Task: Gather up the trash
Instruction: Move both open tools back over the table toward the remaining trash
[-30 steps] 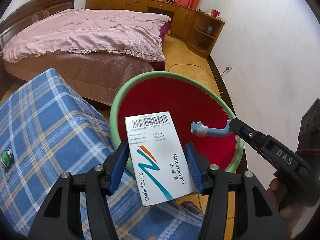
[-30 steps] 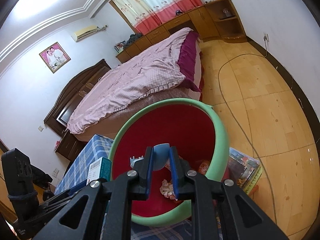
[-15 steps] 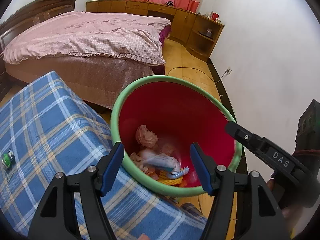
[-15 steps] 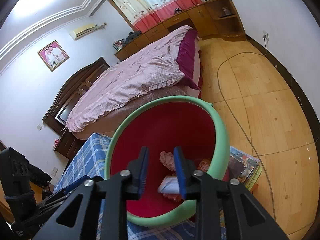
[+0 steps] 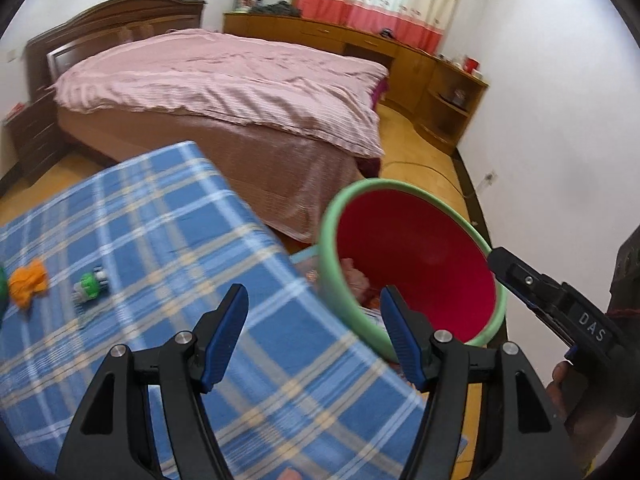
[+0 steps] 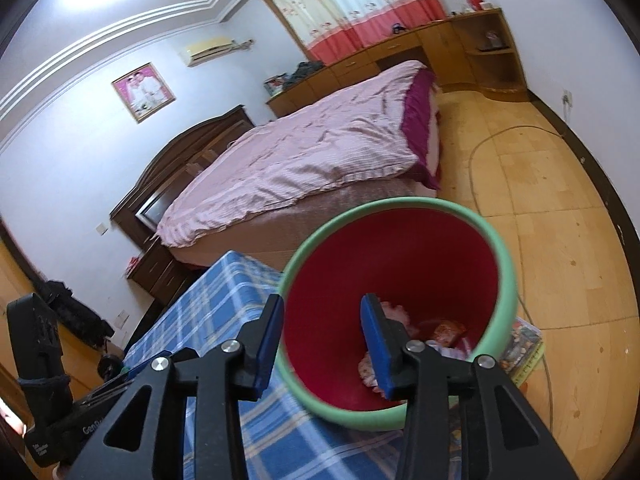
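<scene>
Left gripper (image 5: 314,334) above the blue checked cloth (image 5: 160,248), jaws wide apart, nothing between them. Right gripper (image 6: 322,342) above the near rim of the bin (image 6: 505,264), jaws also apart and empty, right pad hanging inside the opening. Bin with red inside and green rim, standing on the floor just beside the cloth edge, mouth upward. Trash (image 6: 446,330) at its bottom. Orange scrap (image 5: 27,284) and green-white thing (image 5: 91,286) lying on the cloth, far left.

Bed (image 5: 224,92), pink quilt (rumpled); wooden cabinets (image 5: 404,60) under red-and-cream curtains (image 6: 360,4); framed portrait (image 6: 143,91); air conditioner (image 6: 208,50); floor cable (image 6: 500,136).
</scene>
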`<state>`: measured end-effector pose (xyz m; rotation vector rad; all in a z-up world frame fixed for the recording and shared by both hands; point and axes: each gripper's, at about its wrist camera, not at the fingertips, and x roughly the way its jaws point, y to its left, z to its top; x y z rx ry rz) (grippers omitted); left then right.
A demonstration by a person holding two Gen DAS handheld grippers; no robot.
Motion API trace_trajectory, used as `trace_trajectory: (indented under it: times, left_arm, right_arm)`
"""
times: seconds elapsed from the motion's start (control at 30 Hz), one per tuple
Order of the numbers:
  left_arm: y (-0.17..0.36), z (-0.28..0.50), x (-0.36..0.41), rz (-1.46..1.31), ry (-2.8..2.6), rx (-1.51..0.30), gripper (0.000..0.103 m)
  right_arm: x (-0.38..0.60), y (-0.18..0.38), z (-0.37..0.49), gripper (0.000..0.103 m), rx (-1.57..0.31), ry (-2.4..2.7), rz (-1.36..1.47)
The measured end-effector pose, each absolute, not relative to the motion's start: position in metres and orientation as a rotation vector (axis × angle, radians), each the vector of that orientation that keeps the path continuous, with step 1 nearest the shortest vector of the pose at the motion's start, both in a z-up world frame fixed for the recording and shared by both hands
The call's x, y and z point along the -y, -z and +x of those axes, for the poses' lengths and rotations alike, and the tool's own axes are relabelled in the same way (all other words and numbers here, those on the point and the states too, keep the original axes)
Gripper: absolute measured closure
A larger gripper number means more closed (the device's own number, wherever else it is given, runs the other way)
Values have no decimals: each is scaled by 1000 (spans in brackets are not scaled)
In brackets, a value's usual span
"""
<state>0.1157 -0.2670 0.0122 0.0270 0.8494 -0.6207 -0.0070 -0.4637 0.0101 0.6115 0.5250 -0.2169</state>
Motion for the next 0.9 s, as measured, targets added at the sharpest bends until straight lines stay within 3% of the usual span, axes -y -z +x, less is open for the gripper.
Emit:
trace_trajectory:
  times: [0.63, 0.9]
  left_arm:
    - [-43, 113, 134, -95, 398, -761, 35]
    - [-43, 117, 83, -111, 309, -748, 35]
  right_arm:
    - [356, -46, 25, 37, -574, 24, 479]
    - [316, -50, 44, 36, -624, -30, 429]
